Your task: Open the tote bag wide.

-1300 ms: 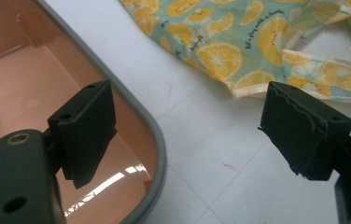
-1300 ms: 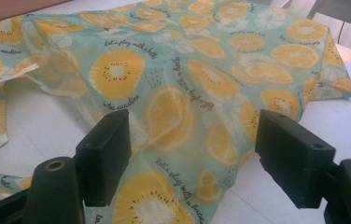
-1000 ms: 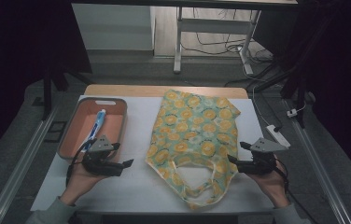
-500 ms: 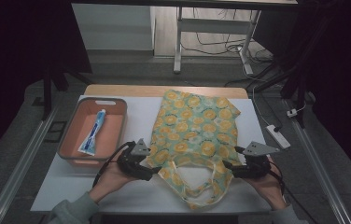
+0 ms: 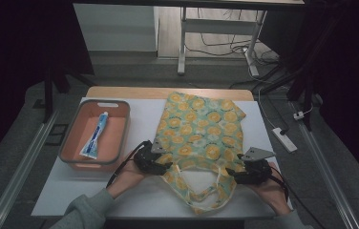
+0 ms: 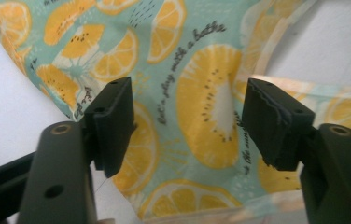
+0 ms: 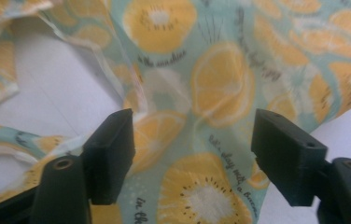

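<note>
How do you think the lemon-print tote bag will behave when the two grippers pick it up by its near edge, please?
The tote bag will probably sag and fold, since it lies flat as thin, creased cloth. Its handles already lie in loose loops, so they will likely dangle. It looks empty and so probably light; the left gripper and right gripper, jaws just closing over cloth but not yet pinching, should lift it easily.
</note>
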Demonstrator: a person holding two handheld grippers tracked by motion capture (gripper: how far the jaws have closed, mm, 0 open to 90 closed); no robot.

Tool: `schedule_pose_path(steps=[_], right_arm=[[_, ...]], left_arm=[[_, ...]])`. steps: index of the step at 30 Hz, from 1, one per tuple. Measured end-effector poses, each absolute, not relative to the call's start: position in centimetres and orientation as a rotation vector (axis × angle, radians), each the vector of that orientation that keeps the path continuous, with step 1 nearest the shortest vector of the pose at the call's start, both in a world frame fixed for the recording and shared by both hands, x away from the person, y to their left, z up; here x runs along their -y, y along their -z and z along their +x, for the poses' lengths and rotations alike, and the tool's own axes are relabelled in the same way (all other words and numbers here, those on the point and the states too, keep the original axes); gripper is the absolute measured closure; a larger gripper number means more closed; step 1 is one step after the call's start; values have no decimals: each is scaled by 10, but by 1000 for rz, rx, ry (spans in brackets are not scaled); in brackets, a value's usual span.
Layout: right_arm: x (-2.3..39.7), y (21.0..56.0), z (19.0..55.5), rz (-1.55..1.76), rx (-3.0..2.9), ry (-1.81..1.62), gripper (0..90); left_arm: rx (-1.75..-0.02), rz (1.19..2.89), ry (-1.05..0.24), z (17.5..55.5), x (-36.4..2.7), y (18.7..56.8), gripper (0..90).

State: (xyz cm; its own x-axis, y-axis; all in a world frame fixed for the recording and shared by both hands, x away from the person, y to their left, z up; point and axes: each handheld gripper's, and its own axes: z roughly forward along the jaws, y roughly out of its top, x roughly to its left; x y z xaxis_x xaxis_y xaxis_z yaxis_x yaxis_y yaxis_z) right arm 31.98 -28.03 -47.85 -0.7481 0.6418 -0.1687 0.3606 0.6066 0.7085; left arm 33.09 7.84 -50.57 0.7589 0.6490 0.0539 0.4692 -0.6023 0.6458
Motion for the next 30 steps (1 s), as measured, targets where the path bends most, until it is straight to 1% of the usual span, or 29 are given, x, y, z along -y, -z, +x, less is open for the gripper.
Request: schedule_pose_path(steps=[2, 3, 5, 8, 9, 10, 13, 14, 17, 18, 19, 20, 22, 24, 27, 28, 30], right_arm=[[279, 483, 323, 811, -2431, -874, 412], [279, 486, 324, 812, -2436, -851, 478], [280, 488, 325, 816, -2451, -844, 653], [280, 488, 327, 823, -2482, -822, 829], [280, 487, 327, 813, -2486, -829, 871], [281, 486, 326, 807, -2490, -835, 889], [281, 482, 324, 790, -2490, -843, 896], [281, 479, 323, 783, -2493, -853, 896], [281, 465, 313, 739, -2481, -902, 896], [281, 458, 309, 729, -2475, -928, 896], [282, 451, 305, 721, -2463, -961, 896], [282, 443, 300, 706, -2453, -996, 895], [282, 430, 292, 680, -2429, -1047, 895], [282, 416, 284, 649, -2402, -1090, 895], [283, 398, 277, 624, -2366, -1170, 895], [283, 395, 277, 620, -2360, -1185, 896], [281, 391, 281, 625, -2356, -1201, 895]], left_arm=[[-860, 2331, -368, 334, -79, 510, 451], [-878, 2329, -357, 336, -79, 512, 513], [-887, 2342, -334, 339, -79, 516, 689], [-888, 2358, -300, 341, -80, 519, 851], [-884, 2361, -295, 340, -80, 518, 877], [-878, 2363, -293, 339, -81, 517, 882], [-866, 2360, -292, 337, -82, 513, 885], [-855, 2341, -287, 331, -86, 507, 885], [-830, 2308, -269, 321, -93, 496, 885], [-808, 2258, -245, 308, -102, 482, 885], [-808, 2258, -245, 308, -102, 482, 884], [-778, 2217, -255, 295, -110, 465, 885], [-766, 2205, -260, 290, -114, 459, 885], [-734, 2138, -264, 275, -128, 435, 884], [-720, 2082, -260, 270, -139, 418, 885], [-720, 2082, -260, 270, -139, 418, 884], [-722, 2059, -289, 273, -144, 408, 884]])
